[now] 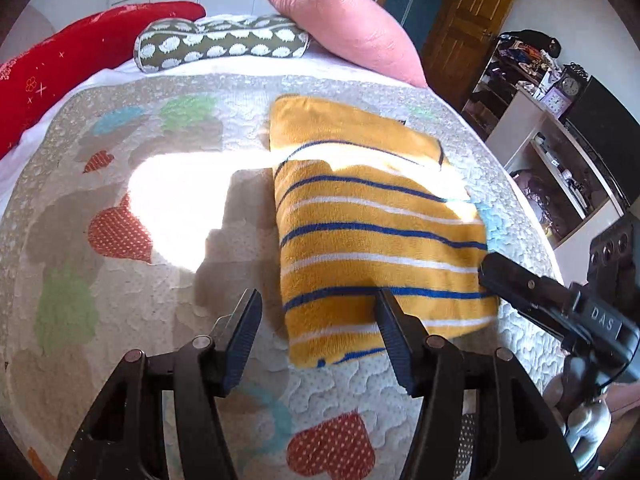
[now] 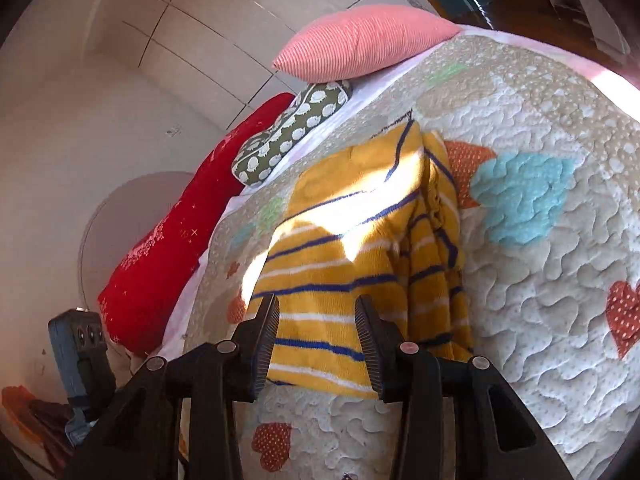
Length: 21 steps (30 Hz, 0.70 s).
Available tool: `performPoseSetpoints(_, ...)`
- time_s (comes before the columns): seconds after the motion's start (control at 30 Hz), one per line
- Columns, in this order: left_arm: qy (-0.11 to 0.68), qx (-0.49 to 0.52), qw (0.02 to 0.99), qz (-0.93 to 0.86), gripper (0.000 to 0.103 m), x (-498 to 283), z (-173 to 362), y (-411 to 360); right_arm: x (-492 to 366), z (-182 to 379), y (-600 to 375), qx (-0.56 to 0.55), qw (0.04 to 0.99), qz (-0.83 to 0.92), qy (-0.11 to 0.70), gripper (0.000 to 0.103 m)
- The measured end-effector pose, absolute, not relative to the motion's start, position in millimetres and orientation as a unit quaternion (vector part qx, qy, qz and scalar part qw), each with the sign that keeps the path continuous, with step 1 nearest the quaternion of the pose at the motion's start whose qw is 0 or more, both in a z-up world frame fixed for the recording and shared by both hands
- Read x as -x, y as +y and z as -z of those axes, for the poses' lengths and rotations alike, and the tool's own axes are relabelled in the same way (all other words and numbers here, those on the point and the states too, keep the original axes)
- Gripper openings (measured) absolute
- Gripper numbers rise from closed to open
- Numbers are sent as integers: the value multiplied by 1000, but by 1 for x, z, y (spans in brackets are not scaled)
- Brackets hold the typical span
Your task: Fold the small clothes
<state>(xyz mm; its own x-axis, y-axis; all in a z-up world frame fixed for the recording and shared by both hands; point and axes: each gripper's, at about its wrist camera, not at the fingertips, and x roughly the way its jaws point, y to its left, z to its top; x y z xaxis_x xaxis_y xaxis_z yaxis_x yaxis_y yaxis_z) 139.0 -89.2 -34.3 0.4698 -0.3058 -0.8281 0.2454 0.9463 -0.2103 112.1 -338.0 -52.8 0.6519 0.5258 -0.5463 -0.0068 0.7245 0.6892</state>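
The quilted bedspread (image 1: 120, 312) is the working surface, and everything here is placed against the yellow striped garment (image 1: 376, 240) lying folded on it. Past the garment's far edge sit the pink cushion (image 1: 344, 28), the red pillow (image 1: 72, 64) and the patterned bolster (image 1: 220, 44), all well apart from it. Bare quilt lies on the garment's left side, a narrower strip on its right before the bed edge, and shelves (image 1: 560, 152) beyond that.

The left gripper (image 1: 316, 312) hangs over the garment's near left corner, jaws parted and empty. The right gripper (image 2: 316, 316) sits above the near hem, jaws also parted, holding nothing.

The fold looks nearly complete. To finish well, I judge each gripper should pinch a near corner through all layers, lift evenly and carry the hem toward the far edge, keeping stripes aligned and moving over the roomier left side.
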Motion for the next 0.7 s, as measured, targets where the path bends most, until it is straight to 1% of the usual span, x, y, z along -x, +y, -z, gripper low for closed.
performPoseSetpoints(0.03,510,26,845,162,58,-144,47,-96,-113,63,-342,-335,843,-138,398,42)
performPoseSetpoints(0.1,543,14,822,170,58,-145,70,-105,-104,73,-355,-355,836,-133,396,39)
performPoseSetpoints(0.17,531,2,831,166,58,-135,69,-106,-97,70,-364,-361,837,-131,390,39)
performPoseSetpoints(0.23,533,5,828,172,58,-128,59,-101,-91,61,-368,-335,851,-114,387,40)
performPoseSetpoints(0.33,507,10,845,172,58,-115,40,-87,-81,53,-378,-326,857,-116,381,49)
performPoseSetpoints(0.4,489,-2,858,154,58,-109,30,-79,-74,52,-383,-329,856,-124,378,58)
performPoseSetpoints(0.5,470,-32,873,123,61,-102,21,-74,-70,55,-389,-341,852,-120,378,61)
performPoseSetpoints(0.7,413,-120,900,64,61,-84,10,-79,-71,66,-394,-357,844,-105,386,62)
